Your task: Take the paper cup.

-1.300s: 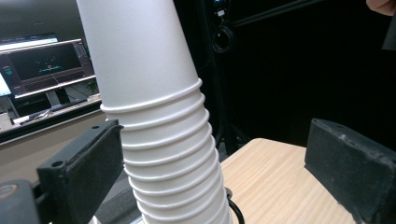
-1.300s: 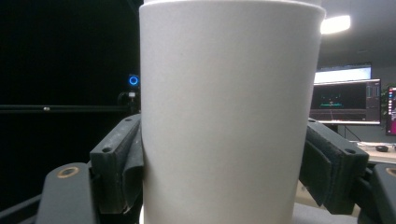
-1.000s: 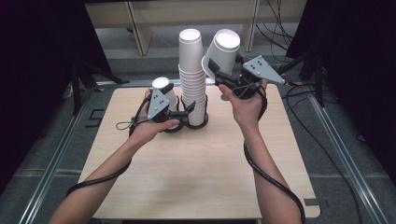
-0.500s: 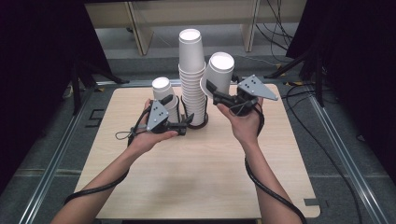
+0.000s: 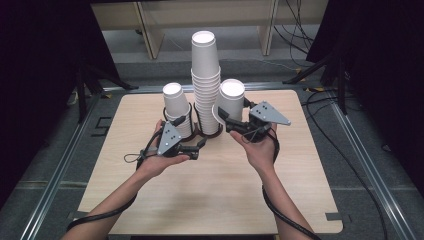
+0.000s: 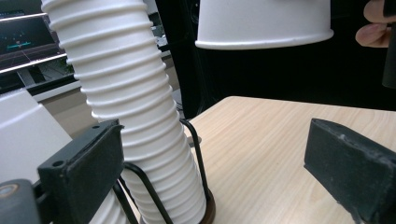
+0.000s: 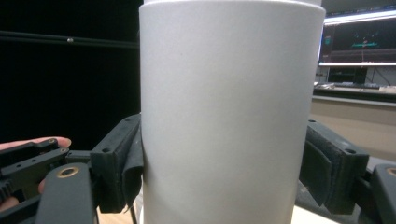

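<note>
Two claws flank the cup stack point(image 5: 206, 85); bare table point(image 5: 210, 200) lies nearer.

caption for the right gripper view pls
Right gripper clamps an upside-down white paper cup, its black jaws pressing both sides.

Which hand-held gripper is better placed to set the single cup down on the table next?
The right hand-held gripper. Its jaws are clamped on the inverted white cup, held beside the tall cup stack above the table. The left hand-held gripper is open and holds nothing, by the wire holder.
</note>
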